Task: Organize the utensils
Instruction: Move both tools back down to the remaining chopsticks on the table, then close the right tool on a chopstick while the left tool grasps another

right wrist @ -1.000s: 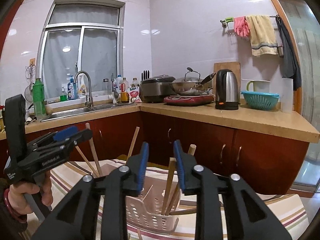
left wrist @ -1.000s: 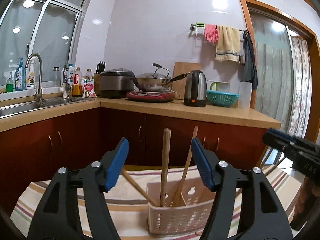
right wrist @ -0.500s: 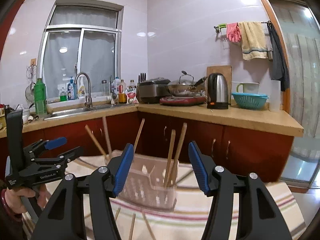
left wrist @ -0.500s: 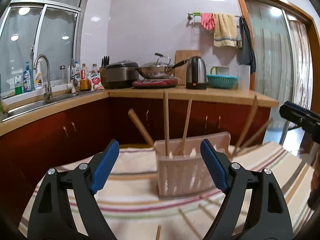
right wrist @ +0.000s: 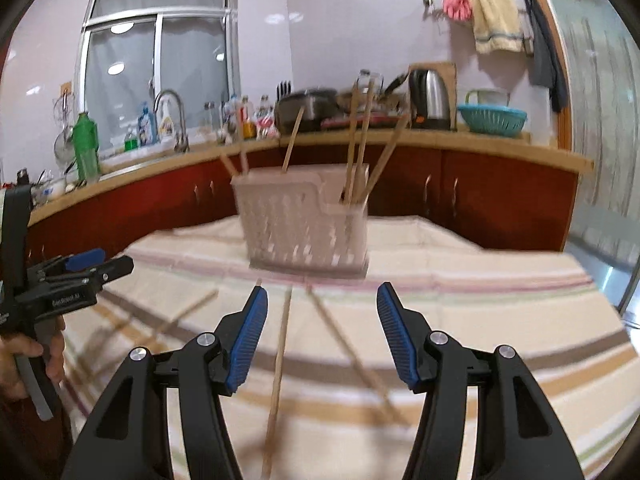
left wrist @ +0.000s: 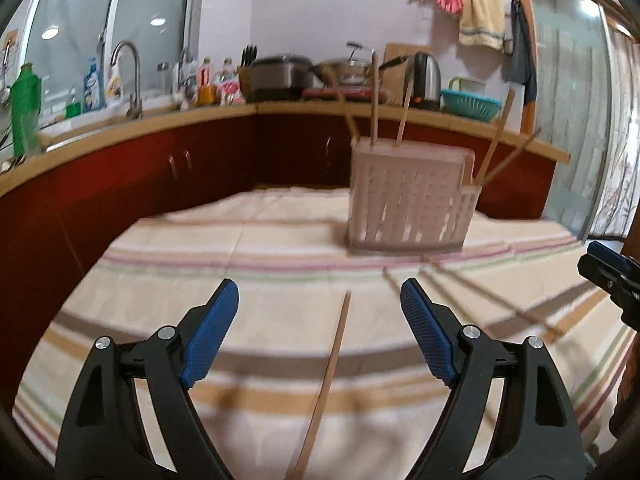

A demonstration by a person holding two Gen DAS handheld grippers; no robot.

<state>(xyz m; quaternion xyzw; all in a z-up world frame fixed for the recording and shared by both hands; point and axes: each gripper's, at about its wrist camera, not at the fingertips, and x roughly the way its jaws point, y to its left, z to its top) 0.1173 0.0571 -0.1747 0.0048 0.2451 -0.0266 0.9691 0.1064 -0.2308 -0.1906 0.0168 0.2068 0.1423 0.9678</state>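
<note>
A tabletop (left wrist: 168, 264) covered with a cream cloth striped in brown, tan, pink and green fills the lower half of both views. On it stands a pale pink slotted plastic utensil holder (left wrist: 408, 200), upright, with several wooden chopsticks (left wrist: 374, 100) leaning out of its compartments. More loose wooden chopsticks (right wrist: 280, 344) lie flat on the cloth in front of the holder, some crossing one another.

The left gripper (left wrist: 318, 332) hangs over the cloth with its blue-padded fingers (left wrist: 210, 336) spread wide and released; one chopstick lies on the cloth below the gap, untouched. The right gripper (right wrist: 320, 332) likewise has its fingers apart and grasps nothing, with two chopsticks lying beneath.

Behind the tabletop, dark red cabinets (left wrist: 208, 160) carry a wooden L-shaped counter (right wrist: 500, 148) with a sink tap (left wrist: 130, 76), bottles, a steel kettle (right wrist: 434, 96) and a teal colander (right wrist: 492, 120). A pink glove and a yellow towel (right wrist: 494, 20) hang on the white tiled wall.
</note>
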